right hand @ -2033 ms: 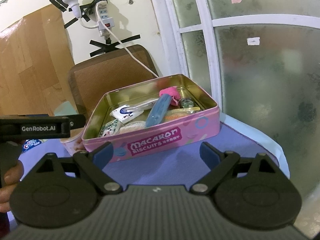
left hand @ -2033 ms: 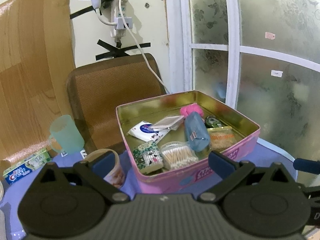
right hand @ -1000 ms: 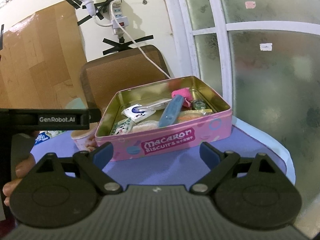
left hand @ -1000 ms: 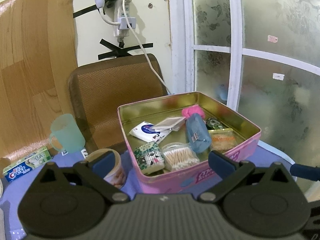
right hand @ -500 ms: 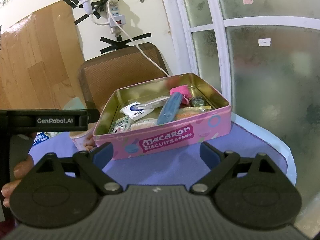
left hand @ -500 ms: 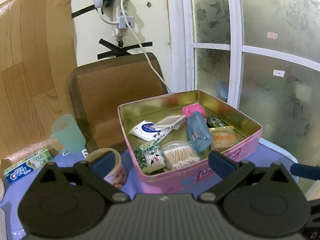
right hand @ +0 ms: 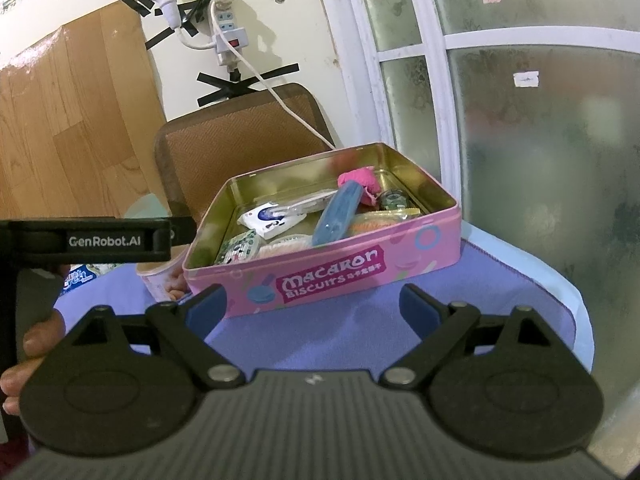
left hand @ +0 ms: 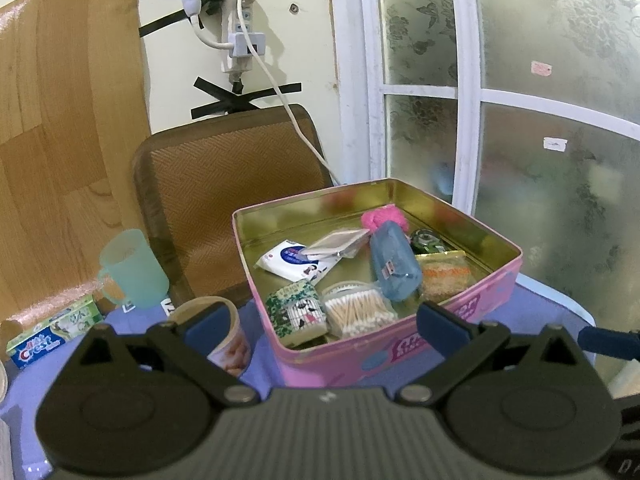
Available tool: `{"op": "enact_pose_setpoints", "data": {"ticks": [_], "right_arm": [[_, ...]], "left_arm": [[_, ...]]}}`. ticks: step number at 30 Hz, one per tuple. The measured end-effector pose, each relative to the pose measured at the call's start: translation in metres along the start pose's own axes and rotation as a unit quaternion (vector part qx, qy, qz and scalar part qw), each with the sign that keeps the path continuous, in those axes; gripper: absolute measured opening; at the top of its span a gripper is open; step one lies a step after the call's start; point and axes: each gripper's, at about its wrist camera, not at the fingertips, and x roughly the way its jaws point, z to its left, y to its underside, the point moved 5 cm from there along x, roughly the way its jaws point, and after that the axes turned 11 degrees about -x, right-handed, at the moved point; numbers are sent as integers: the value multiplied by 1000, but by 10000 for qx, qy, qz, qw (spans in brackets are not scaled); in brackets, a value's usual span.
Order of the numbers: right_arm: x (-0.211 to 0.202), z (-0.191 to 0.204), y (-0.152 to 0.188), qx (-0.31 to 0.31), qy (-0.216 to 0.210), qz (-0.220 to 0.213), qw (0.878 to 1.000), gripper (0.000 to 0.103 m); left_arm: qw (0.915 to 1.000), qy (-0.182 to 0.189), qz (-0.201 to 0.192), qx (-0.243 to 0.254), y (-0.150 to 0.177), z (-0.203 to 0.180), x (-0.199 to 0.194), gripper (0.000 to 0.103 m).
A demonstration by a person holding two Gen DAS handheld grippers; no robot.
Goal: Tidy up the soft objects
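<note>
Here, both grippers are held back from the pink biscuit tin (right hand: 320, 240), with the jaws of each spread wide and nothing caught between them. The left gripper (left hand: 324, 326) is raised just short of the tin's near wall, so that its camera looks down into the open box; the right gripper (right hand: 312, 308) is kept further back over the bare purple cloth (right hand: 360, 344), with the tin's lettered side ahead of it.

Ahead of the left gripper, the soft things are seen already gathered inside the tin: a pink fluffy bundle (left hand: 384, 218) at the far side, a blue pouch (left hand: 394, 262) laid lengthwise down the middle, a white tissue pack (left hand: 290, 260) to its left with a flat clear packet (left hand: 340, 242) leaning across it, and a floral tissue pack (left hand: 296, 312) and a tub of cotton swabs (left hand: 358, 312) against the near wall. An orange packet (left hand: 444, 274) lies to the right of the pouch.

Left of the tin, a printed cup (left hand: 224, 340), a mint mug (left hand: 134, 268) and a toothpaste box (left hand: 54, 336) are left standing on the cloth, probably because they are rigid and outside the sorting. The open, withdrawn stance suggests that the packing is largely done, or that a next piece is being chosen.
</note>
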Motion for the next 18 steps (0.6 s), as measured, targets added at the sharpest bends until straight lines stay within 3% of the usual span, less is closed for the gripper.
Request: {"op": "enact_pose_setpoints", "data": {"ticks": [18], "right_arm": [[0,0,0,14,12,16,10000,95]], "left_arm": [[9999,40,96,-4,2,-2,2,103]]}}
